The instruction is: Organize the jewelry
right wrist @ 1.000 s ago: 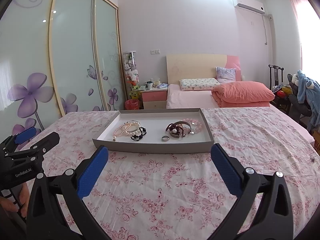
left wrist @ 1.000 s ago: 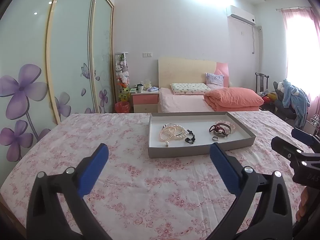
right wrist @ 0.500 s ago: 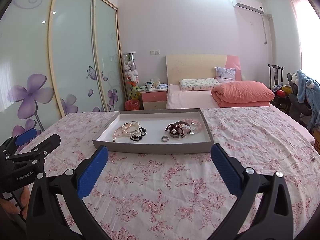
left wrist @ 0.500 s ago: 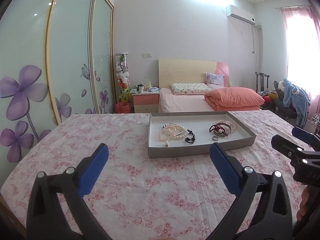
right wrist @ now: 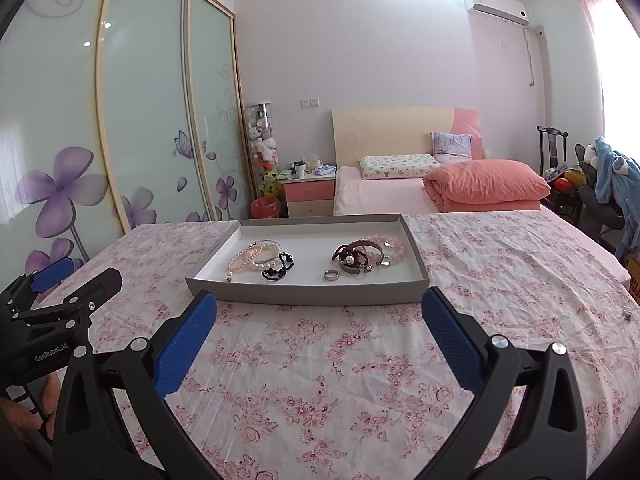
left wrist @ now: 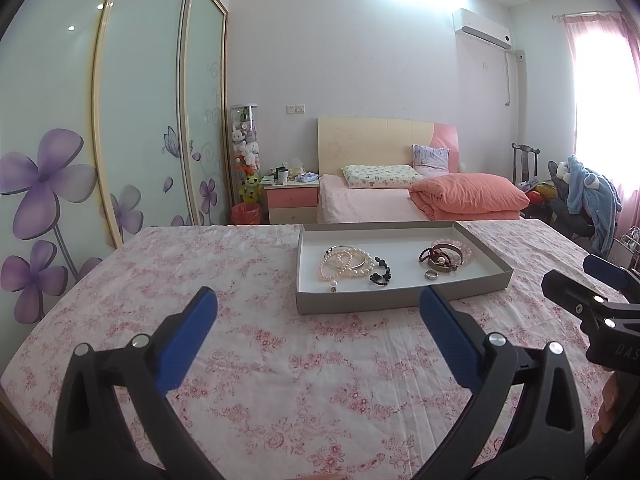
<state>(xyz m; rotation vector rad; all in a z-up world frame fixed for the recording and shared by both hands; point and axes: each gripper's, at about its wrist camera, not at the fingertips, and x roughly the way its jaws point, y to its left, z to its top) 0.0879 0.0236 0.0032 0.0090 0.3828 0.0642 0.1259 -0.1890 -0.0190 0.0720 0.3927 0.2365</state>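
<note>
Jewelry lies in a shallow grey tray (left wrist: 400,300) on the floral cloth (left wrist: 280,360): pearl bracelets (left wrist: 344,262) left, ring (left wrist: 431,275) and dark bead bracelets (left wrist: 440,258) right. Left gripper (left wrist: 318,312) is spread wide and empty; tray at 1 o'clock, apart. Right gripper (right wrist: 319,312) is spread wide and empty; tray at 12 o'clock, just beyond its fingertips.
</note>
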